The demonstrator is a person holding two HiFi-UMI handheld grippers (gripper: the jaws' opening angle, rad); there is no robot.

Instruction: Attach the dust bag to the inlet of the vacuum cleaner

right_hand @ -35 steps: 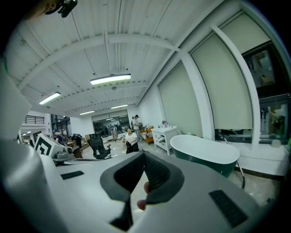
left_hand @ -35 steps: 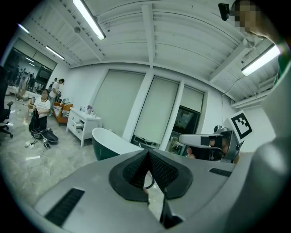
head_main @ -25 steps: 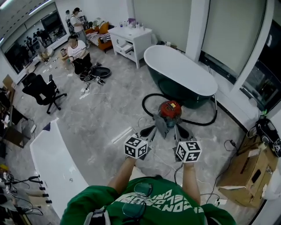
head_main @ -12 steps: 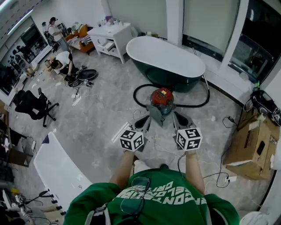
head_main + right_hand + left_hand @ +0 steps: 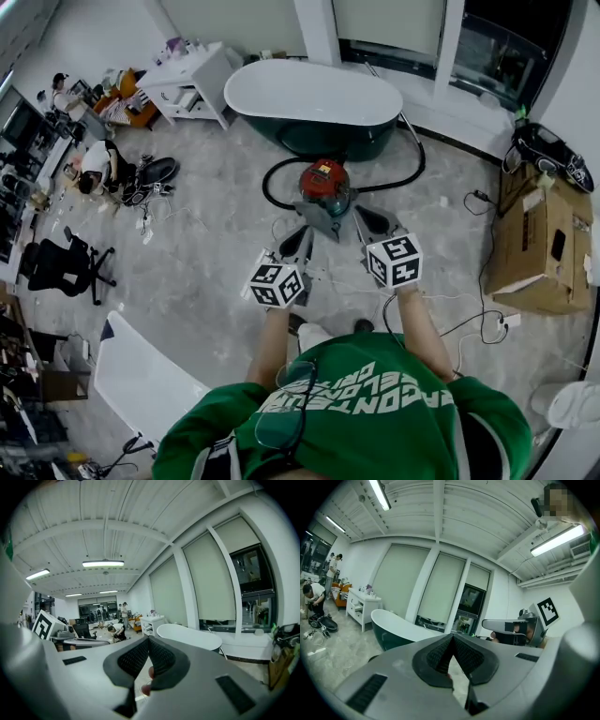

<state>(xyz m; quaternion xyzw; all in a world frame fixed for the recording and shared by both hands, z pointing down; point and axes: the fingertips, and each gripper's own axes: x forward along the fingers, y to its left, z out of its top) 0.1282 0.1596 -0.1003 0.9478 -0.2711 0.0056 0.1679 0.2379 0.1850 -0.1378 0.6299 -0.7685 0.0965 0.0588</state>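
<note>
The red vacuum cleaner stands on the marble floor in front of me, with its black hose looping round it. A grey flat piece, which looks like the dust bag, lies on the floor against the vacuum's near side. My left gripper and right gripper hover side by side above the floor, pointing towards the vacuum, one on each side of the grey piece. Both are shut and hold nothing: the left gripper and the right gripper show their pads meeting at the tips.
A dark green bathtub stands behind the vacuum. A cardboard box is at the right and cables run over the floor beside it. A white cabinet, people and an office chair are far left. A white table is near left.
The head view has swung, so tub and vacuum slid left and up in the picture. Both grippers stay shut and close together in front of the vacuum; the right one shifted slightly.
</note>
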